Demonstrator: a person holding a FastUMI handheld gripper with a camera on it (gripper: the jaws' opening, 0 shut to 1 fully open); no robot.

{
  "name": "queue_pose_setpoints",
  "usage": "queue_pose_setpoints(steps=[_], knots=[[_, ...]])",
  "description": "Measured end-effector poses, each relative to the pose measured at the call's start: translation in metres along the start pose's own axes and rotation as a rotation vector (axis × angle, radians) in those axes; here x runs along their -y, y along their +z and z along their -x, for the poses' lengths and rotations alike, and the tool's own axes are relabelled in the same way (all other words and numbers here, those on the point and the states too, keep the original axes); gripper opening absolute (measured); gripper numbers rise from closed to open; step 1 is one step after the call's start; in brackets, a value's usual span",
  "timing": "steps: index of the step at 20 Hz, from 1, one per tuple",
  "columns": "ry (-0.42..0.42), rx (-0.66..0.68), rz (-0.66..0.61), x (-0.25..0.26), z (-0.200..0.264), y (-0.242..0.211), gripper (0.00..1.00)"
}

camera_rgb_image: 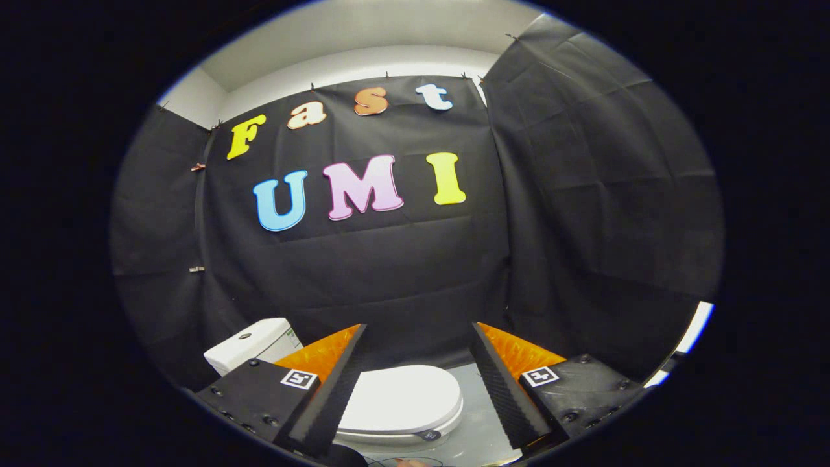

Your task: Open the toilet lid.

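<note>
A white toilet sits low ahead of me, its lid [401,397] lying flat and closed over the bowl. The white tank [249,344] rises behind my left finger, with a flush button on top. My gripper [418,340] hangs above the toilet, fingers spread wide with nothing between them. The lid shows through the gap between the fingers, well below and apart from them. A small dark tab [429,435] sits on the lid's near rim.
Black cloth walls close in behind the toilet and on the right. Grey floor [476,421] lies to the right of the bowl. A bright strip [692,337] shows at the lower right past the cloth.
</note>
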State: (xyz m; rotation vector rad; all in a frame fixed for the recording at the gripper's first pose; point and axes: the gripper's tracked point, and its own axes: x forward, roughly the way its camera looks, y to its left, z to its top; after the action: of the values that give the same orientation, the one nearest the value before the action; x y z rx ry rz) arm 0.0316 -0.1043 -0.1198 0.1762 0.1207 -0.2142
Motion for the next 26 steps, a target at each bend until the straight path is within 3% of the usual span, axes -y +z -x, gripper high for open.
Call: queue_pose_setpoints(steps=[11,19,26], knots=[[-0.031,-0.242,-0.228,0.056,-0.068,-0.155,0.99],[-0.055,-0.392,-0.373,0.064,-0.104,-0.248,0.99],[-0.077,-0.499,-0.47,0.075,-0.11,-0.325,0.99]])
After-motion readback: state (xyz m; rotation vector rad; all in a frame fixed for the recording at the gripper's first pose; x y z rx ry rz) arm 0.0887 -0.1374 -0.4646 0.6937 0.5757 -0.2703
